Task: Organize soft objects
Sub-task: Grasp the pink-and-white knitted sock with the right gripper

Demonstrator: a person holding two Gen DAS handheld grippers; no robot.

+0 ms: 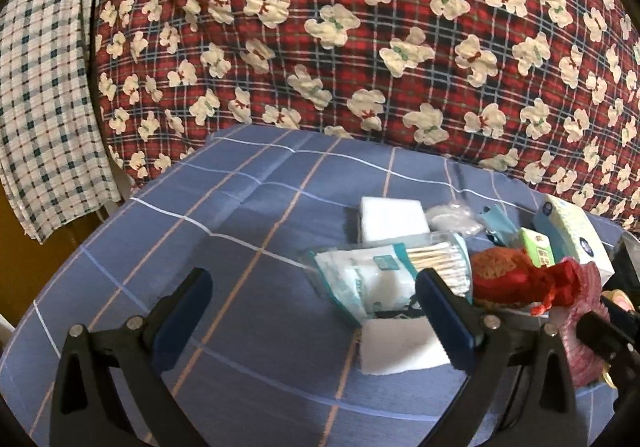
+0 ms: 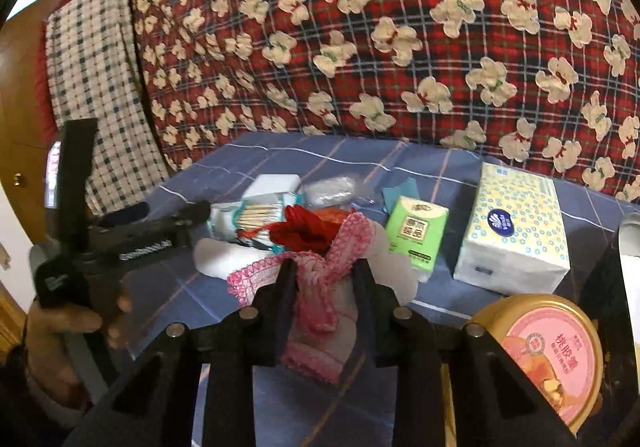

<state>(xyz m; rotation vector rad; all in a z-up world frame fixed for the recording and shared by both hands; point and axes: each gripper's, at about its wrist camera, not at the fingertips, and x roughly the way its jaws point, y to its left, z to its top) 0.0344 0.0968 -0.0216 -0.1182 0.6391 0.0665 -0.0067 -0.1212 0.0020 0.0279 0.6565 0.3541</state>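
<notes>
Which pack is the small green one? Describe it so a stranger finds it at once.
On the blue checked tablecloth, find the big dotted tissue pack. Immediately to its left lies the small green tissue pack. It is the only bright green item, much smaller than its pale neighbour.

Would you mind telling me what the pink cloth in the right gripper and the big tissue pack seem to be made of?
Pink cloth: looks like soft woven or knitted fabric, matte, with a scalloped stitched edge; it bunches between the pads of the right gripper. Tissue pack: apparently thin printed plastic film, faintly glossy, creased at the corners over a soft block.
</notes>
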